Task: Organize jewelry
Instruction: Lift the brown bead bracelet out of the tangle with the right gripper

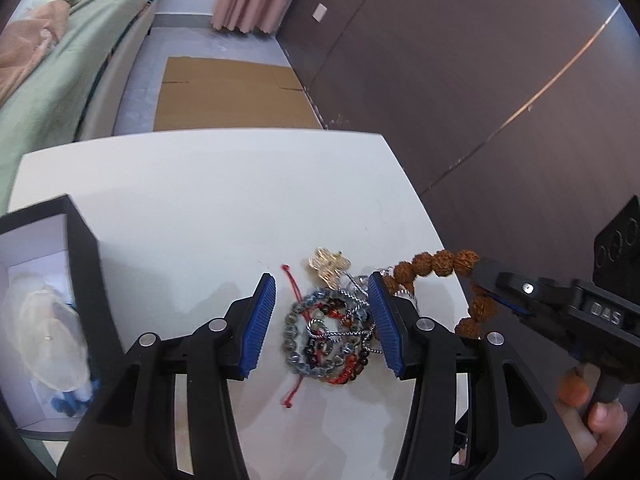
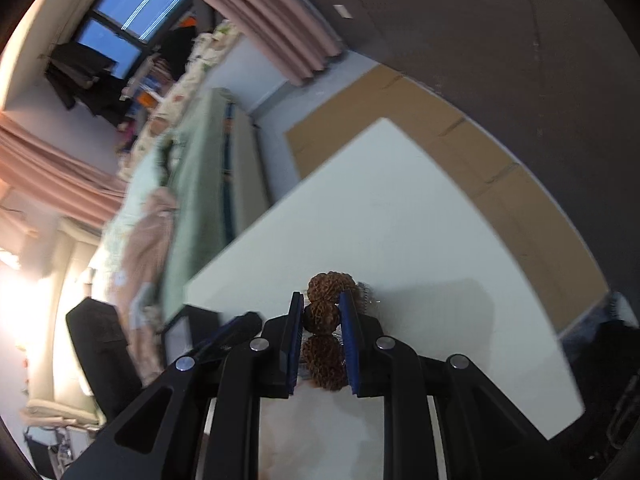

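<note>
A tangled pile of bead bracelets [image 1: 328,336] with a red cord and a gold ornament [image 1: 328,265] lies on the white table [image 1: 200,208]. My left gripper [image 1: 322,292] is open, its blue pads either side of the pile, just above it. My right gripper [image 2: 320,308] is shut on a brown walnut-bead bracelet [image 2: 322,318]; in the left wrist view that bracelet [image 1: 436,264] hangs lifted at the right of the pile, held by the right gripper [image 1: 478,274]. A black jewelry box [image 1: 48,312] with white lining stands open at the left.
The box holds a pale pouch and something blue [image 1: 68,400]. The table's right edge runs close to the pile. A dark wall [image 1: 480,80], flattened cardboard [image 1: 232,96] on the floor and a bed [image 1: 60,80] lie beyond the table.
</note>
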